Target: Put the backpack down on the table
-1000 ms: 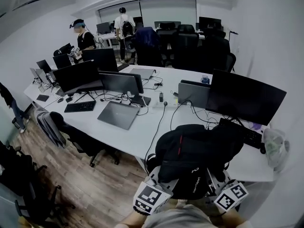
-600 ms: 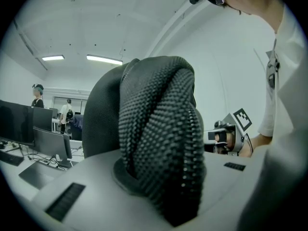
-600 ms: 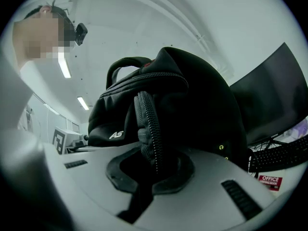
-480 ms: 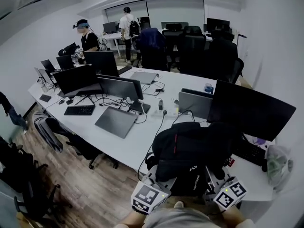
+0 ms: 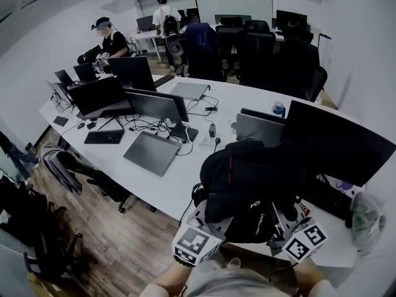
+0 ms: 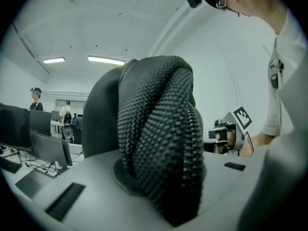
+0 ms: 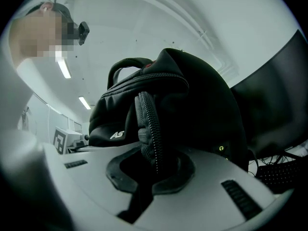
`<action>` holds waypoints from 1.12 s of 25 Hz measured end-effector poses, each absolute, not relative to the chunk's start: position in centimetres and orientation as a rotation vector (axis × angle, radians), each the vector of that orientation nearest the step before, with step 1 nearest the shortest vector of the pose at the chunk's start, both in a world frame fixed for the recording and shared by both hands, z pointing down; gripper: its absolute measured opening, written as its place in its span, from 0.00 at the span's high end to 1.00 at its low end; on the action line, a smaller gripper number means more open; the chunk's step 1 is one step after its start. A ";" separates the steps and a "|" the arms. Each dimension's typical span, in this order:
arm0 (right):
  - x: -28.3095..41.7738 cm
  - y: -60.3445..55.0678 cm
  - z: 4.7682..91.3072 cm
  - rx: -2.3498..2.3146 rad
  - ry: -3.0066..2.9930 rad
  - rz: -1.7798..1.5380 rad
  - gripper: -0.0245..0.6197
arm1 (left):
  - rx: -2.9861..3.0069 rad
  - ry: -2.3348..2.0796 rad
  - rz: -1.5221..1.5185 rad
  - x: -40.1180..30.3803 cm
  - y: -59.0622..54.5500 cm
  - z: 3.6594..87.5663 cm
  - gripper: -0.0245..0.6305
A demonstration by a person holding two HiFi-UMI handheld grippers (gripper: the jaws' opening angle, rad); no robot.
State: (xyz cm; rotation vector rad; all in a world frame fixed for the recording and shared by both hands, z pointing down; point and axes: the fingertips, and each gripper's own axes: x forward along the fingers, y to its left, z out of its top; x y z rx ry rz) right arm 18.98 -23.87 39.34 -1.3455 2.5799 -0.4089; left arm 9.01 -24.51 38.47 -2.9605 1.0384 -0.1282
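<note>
The black backpack (image 5: 253, 181) hangs between my two grippers over the near edge of the white table (image 5: 179, 178); I cannot tell whether its bottom touches the top. My left gripper (image 5: 212, 220) is shut on a thick, padded mesh shoulder strap (image 6: 159, 138) that fills the left gripper view. On the other side, my right gripper (image 5: 283, 220) is shut on the second strap (image 7: 148, 129), with the backpack's body (image 7: 197, 100) and top handle rising behind it. Both grippers point level at the pack's lower corners.
A dark monitor (image 5: 340, 141), a grey laptop (image 5: 260, 127) and a keyboard (image 5: 325, 197) stand right behind and beside the backpack. More monitors, a closed laptop (image 5: 151, 153) and cables lie to the left. A plastic bag (image 5: 365, 212) sits at the right edge. Two people stand far back.
Both grippers have carried the backpack forward, from in front of the table's edge to over it, closer to the laptop and monitor. Both grips are unchanged.
</note>
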 end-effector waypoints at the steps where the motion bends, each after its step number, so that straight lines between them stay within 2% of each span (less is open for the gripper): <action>1: 19.0 -24.5 39.4 -1.354 2.575 -0.413 0.93 | -2.963 1.030 -0.130 9.0 -25.2 38.6 0.88; 28: 15.1 -44.0 41.3 -1.666 2.460 -0.397 0.93 | -3.093 0.772 -0.085 5.4 -46.5 40.9 0.88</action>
